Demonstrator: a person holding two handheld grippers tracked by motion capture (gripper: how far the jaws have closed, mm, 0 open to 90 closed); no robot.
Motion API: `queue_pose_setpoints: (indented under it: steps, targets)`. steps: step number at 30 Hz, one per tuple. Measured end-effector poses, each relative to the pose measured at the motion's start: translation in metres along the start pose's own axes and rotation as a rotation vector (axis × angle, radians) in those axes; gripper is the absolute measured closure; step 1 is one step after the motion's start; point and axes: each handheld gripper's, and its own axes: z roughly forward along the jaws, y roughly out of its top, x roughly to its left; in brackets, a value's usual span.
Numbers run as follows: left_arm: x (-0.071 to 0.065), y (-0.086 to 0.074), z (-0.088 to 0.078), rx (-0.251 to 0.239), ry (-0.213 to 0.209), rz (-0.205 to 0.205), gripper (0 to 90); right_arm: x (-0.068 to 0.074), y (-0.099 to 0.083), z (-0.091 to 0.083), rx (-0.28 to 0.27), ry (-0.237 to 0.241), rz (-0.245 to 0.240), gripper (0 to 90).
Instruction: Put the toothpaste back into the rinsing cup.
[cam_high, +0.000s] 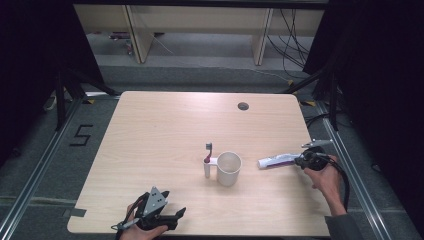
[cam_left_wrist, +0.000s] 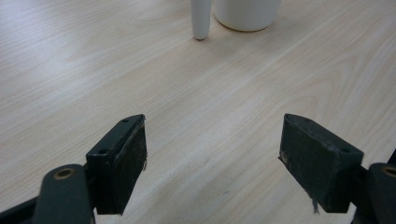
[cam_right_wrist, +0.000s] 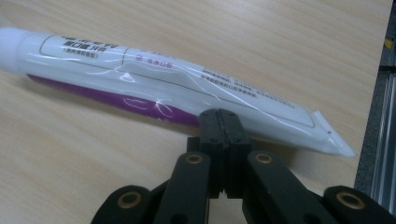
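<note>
You have one big wooden table in front of you, and both your hands rest low over it. Your left hand sits at the near edge, on the left, and its left gripper points across the wood toward the middle, with its two black jaws wide apart and nothing between them. Your right hand is out on the right side, wrist bent in, and its right gripper points at the tail end of the toothpaste tube. Its two jaws are pressed tight together, and their tips sit right at the tube's lower edge; you cannot tell if they touch it. The tube lies flat on the table, right of the cup, with its cap toward the cup. Count the things: one white cup, one tube, one toothbrush standing just left of the cup, and two grippers. From up high you see the whole table and all the things at once. The right gripper view shows the tube's purple stripe and small print. The left gripper view shows the bottom of the cup and the toothbrush's white handle.
</note>
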Motion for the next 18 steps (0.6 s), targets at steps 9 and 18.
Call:
queue_pose_setpoints:
  steps: [9,18]
  targets:
    - [0.000,0.000,-0.001,-0.003,-0.005,0.007,22.9,-0.003,0.018,0.013,0.015,-0.009,0.036,89.6]
    - [-0.001,0.000,-0.001,-0.009,-0.007,0.005,23.0,-0.004,0.020,0.014,0.009,-0.020,0.067,86.8]
